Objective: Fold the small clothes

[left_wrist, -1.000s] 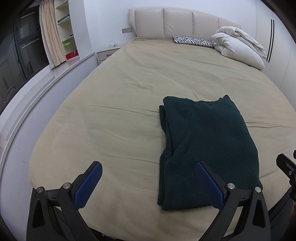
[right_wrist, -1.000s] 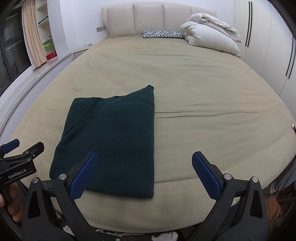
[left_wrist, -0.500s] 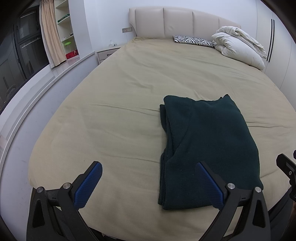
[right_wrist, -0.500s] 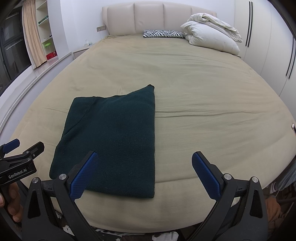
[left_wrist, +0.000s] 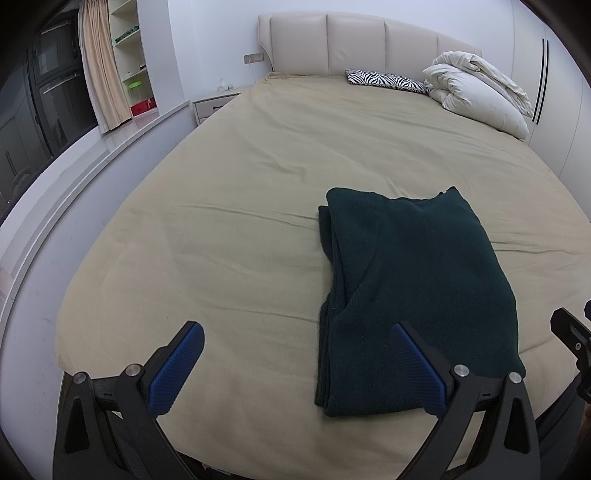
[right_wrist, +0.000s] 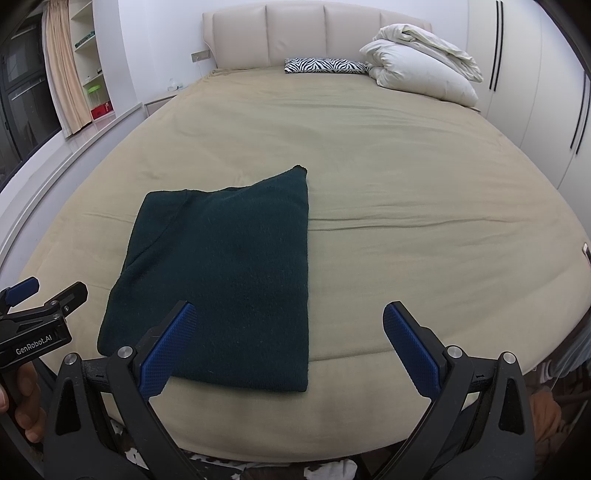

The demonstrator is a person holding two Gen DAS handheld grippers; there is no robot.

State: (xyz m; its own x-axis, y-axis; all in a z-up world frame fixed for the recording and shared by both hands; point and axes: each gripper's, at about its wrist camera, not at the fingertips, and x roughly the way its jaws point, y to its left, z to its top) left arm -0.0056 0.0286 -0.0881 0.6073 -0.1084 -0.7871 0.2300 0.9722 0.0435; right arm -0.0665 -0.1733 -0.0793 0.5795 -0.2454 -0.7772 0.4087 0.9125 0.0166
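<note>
A dark green knit garment (left_wrist: 413,288) lies folded into a long rectangle near the foot edge of the bed (left_wrist: 229,206), between my two grippers, neither of which touches it. My left gripper (left_wrist: 295,354) hovers above the bed's near edge with its blue pads spread wide and nothing between them; my right gripper (right_wrist: 288,347) is likewise spread and empty. The cloth looks soft, light and rather thick, so I judge it will drape and sag if lifted by one corner and is best pinched through all layers at the two near corners, or along the stacked fold on its left side, where the layers show as ridges. The tan sheet beneath is smooth with shallow creases and should let the knit slide without snagging. Beyond, at the padded headboard (right_wrist: 317,33), sit a zebra-print cushion (right_wrist: 325,65) and a heaped white duvet (right_wrist: 421,70); shelves (left_wrist: 133,62) and a curtain (left_wrist: 99,66) line the left wall.
</note>
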